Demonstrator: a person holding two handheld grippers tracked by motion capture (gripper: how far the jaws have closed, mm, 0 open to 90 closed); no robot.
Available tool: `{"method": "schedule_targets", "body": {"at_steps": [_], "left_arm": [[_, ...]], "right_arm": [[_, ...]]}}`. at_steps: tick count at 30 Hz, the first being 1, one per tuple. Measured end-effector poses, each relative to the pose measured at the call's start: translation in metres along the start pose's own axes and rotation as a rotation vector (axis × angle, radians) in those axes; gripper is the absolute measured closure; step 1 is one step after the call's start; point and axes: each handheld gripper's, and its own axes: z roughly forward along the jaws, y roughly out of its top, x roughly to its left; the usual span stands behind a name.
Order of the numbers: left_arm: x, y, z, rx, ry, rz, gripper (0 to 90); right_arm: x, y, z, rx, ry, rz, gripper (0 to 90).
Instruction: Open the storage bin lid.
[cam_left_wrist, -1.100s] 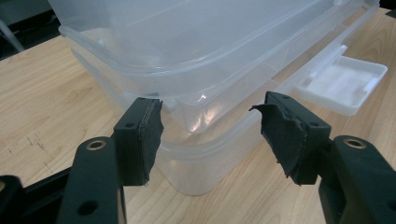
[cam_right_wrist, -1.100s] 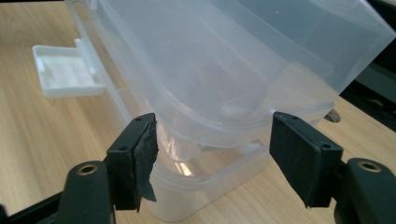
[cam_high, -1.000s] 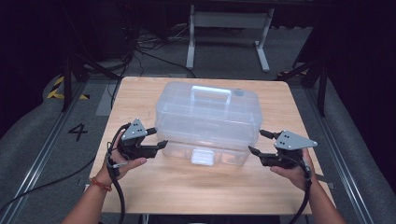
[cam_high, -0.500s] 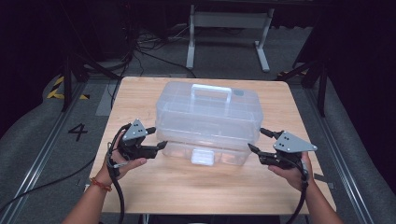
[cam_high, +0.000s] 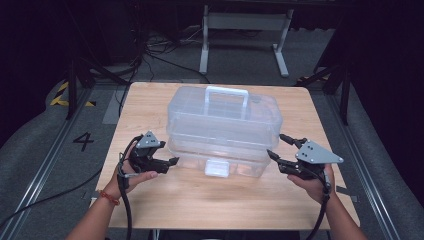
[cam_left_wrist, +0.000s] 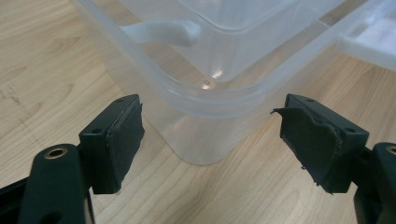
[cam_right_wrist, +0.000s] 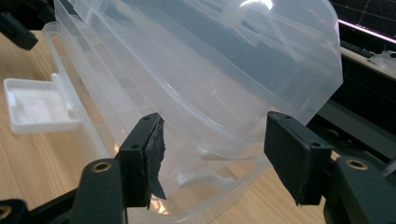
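since the earlier frames the lid of the clear plastic storage box with a white carry handle (cam_high: 223, 122) has lifted: its near edge now sits above the base, leaving a gap along the front, where a second ago it lay flat. both grippers have closed in a little on the box's near corners.

the box stands in the middle of the light wooden table (cam_high: 210, 200), its white front latch flap (cam_high: 216, 167) hanging open and resting just at the tabletop. the handle (cam_high: 227, 101) lies along the top of the lid.

the left gripper (cam_high: 169, 163), held in the person's left hand (cam_high: 131, 172), sits low at the box's near left corner, jaws apart. in the left gripper view the rounded corner of the base (cam_left_wrist: 205, 135) lies between the two black pads (cam_left_wrist: 116, 142), not touching either, and the pads hold nothing.

the right gripper (cam_high: 276, 147), held in the right hand (cam_high: 312, 185), is at the near right corner, jaws likewise spread. in the right gripper view the raised lid's corner (cam_right_wrist: 261, 93) tilts up above the base rim (cam_right_wrist: 201, 205), and the pads (cam_right_wrist: 149, 158) flank that corner; whether they touch the plastic cannot be told. the latch flap (cam_right_wrist: 37, 105) shows at the left of that view.
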Motion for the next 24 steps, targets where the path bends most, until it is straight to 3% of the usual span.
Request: {"method": "schedule_targets", "body": {"at_steps": [14, 20, 24], "left_arm": [[-0.005, -0.001, 0.017, 0.067, -0.026, 0.004, 21.7], [-0.009, 0.001, 0.012, 0.051, -0.043, 0.03, 24.1], [-0.01, 0.005, 0.008, 0.022, -0.021, 0.036, 26.3]], "right_arm": [[-0.002, 0.001, 0.0, -0.02, -0.025, 0.015, 42.3], [-0.009, -0.001, 0.001, -0.018, -0.042, 0.025, 45.7], [-0.012, -0.001, 0.002, -0.025, -0.045, 0.021, 47.0]]}}
